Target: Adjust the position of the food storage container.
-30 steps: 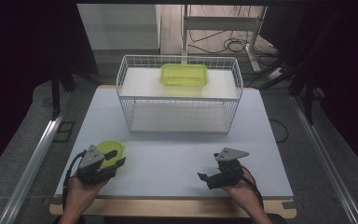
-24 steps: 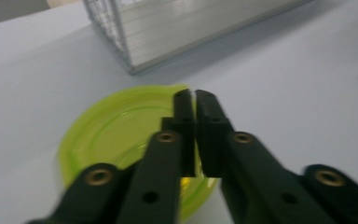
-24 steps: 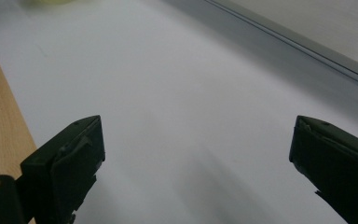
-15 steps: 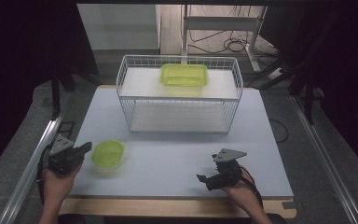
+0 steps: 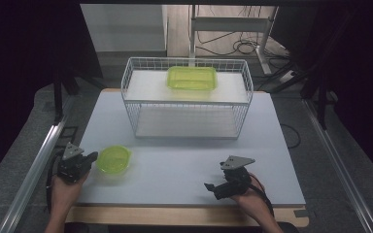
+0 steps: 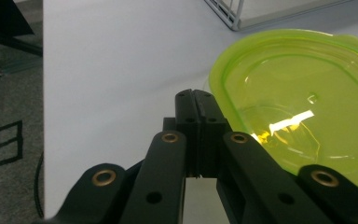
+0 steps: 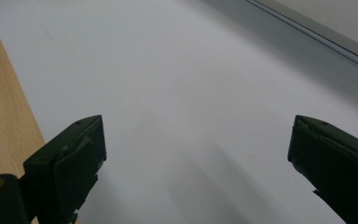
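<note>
Left hand-held gripper [image 5: 91, 158]: jaws pressed fully together with nothing between them, having just closed over the last second; a second ago it sat over the green lid [image 5: 113, 159], half a second ago it had drawn off to the lid's left, now it rests just beside the lid's left edge, tips toward it; in the left gripper view the shut tips [image 6: 194, 100] lie on the white worktop [image 5: 184, 160] just short of the lid's rim [image 6: 216, 88], whether touching cannot be told; judged: lid released and set down, this placement done.

Green lid: flat on the worktop, front left, hollow side up; rounded oblong, long axis roughly left to right in the high view.

Right hand-held gripper [image 5: 212, 189]: jaws wide apart, empty, unmoved at front right.

Wire basket [image 5: 186, 104]: rear centre, with a green container [image 5: 192, 77] on its upper shelf; well apart from the lid.
</note>
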A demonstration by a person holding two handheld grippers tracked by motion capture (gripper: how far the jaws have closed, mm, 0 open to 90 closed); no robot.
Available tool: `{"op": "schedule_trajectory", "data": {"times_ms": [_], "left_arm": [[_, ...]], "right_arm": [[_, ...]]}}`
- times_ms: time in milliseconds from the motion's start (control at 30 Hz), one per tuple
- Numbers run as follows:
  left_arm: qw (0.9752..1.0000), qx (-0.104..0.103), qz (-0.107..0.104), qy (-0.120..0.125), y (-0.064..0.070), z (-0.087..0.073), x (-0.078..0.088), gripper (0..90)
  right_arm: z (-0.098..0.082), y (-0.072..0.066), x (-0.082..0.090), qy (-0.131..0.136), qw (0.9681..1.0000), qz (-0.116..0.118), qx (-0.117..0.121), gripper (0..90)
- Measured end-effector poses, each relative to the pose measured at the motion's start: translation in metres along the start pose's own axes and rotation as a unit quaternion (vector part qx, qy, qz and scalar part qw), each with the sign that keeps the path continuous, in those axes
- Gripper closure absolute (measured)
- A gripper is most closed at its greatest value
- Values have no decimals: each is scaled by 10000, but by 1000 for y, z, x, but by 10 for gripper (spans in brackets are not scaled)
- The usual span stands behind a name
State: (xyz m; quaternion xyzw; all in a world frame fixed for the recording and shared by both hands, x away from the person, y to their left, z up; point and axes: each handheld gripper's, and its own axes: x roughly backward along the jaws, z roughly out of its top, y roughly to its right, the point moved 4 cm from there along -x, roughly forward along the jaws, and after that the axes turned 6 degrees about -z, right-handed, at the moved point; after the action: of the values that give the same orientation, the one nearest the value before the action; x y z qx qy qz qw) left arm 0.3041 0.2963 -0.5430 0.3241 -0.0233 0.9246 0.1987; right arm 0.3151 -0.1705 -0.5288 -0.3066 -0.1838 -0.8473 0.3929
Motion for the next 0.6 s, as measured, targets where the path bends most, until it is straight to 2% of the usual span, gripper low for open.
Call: {"op": "schedule_trajectory", "data": {"times_ms": [333, 600], "left_arm": [[9999, 21, -111, -34, 13, 2, -6, 897], [9997, -143, -192, -82, 33, 8, -12, 897]], "right_arm": [[-1, -2, -3, -93, 9999, 16, 33, 47], [-1, -3, -4, -108, 9999, 34, 40, 49]]}}
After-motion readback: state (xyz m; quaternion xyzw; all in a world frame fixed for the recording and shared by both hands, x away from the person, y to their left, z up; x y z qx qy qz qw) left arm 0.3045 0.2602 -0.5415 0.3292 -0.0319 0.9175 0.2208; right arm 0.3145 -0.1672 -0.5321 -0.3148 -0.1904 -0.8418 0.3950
